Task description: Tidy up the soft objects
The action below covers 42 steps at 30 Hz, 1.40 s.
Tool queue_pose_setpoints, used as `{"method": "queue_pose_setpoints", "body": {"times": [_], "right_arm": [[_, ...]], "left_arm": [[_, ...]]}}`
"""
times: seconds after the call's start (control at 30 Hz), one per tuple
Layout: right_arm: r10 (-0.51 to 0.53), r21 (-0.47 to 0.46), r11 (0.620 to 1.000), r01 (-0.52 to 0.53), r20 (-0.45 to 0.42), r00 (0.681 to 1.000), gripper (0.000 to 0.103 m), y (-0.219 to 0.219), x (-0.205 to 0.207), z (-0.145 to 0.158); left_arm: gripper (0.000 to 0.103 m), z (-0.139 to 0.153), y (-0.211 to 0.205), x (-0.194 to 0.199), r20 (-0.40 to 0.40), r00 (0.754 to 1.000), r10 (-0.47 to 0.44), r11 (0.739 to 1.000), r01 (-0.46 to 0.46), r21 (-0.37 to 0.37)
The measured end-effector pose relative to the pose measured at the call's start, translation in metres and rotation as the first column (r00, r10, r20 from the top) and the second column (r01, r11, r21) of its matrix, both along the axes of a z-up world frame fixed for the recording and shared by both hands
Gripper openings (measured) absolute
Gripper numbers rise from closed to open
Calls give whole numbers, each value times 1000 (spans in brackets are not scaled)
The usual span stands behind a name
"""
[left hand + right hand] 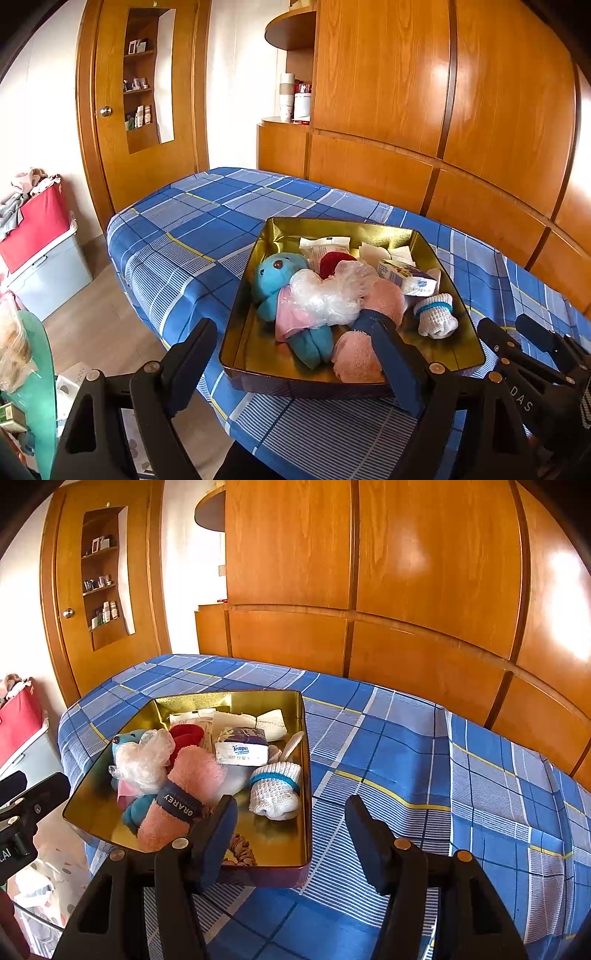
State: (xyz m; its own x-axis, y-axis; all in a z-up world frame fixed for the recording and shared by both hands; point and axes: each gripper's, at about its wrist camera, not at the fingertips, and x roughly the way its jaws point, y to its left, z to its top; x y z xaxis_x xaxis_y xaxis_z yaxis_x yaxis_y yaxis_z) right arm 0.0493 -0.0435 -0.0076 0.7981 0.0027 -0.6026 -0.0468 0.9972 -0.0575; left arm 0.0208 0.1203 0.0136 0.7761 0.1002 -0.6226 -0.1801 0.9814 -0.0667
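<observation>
- On the bed with the blue plaid cover (406,738), a gold-lined tin (255,343) is set near the front edge, already loaded with soft items.
- Inside the tin, a blue plush toy (275,278) in a pink skirt is laid along the left side; a crumpled clear plastic bag (328,293) is piled on top of it.
- Pink fuzzy socks (184,794), bundled with a dark band, are laid down the middle, beside the plush.
- A white knit sock (275,792) with a blue stripe is seen at the right of the tin, and a tissue pack (243,747) just behind it.
- A red soft item (188,734) and white paper or gauze packets (258,720) are tucked at the back wall.
- A brownish scrunchie (242,853) is partly seen at the front of the tin, behind a finger.
- Left gripper (295,356) is held wide apart, nothing gripped; one finger is seen over the tin's front edge by the pink socks.
- Right gripper (291,832) is likewise spread wide and empty, straddling the tin's front right corner.
- No loose soft items are seen on the bed cover outside the tin.
- Judged progress: gathering appears mostly or fully done; what may be left is tidying inside the tin or closing it, though no lid is seen.
</observation>
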Motion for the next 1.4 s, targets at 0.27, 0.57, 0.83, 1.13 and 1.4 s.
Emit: {"method": "queue_pose_setpoints", "body": {"times": [0.27,0.57,0.83,1.13,1.4], "right_arm": [[-1,6,1000,1,-1,1000,61,-1,0,0],[-2,7,1000,2,0,1000,61,-1,-1,-1],[-1,8,1000,1,-1,1000,61,-1,-1,-1],[-2,9,1000,2,-2,1000,61,0,-2,-1],[-9,12,1000,9,-3,1000,61,-3,-3,-1]], "left_arm": [[86,0,1,-1,-4,1000,0,1000,0,-2],[86,-1,1,0,-8,1000,0,1000,0,-3],[86,-1,1,-1,-9,1000,-1,1000,1,-4],[86,0,2,-2,-9,1000,-2,1000,2,-4],[97,2,2,-3,-4,1000,-8,1000,8,-9]]}}
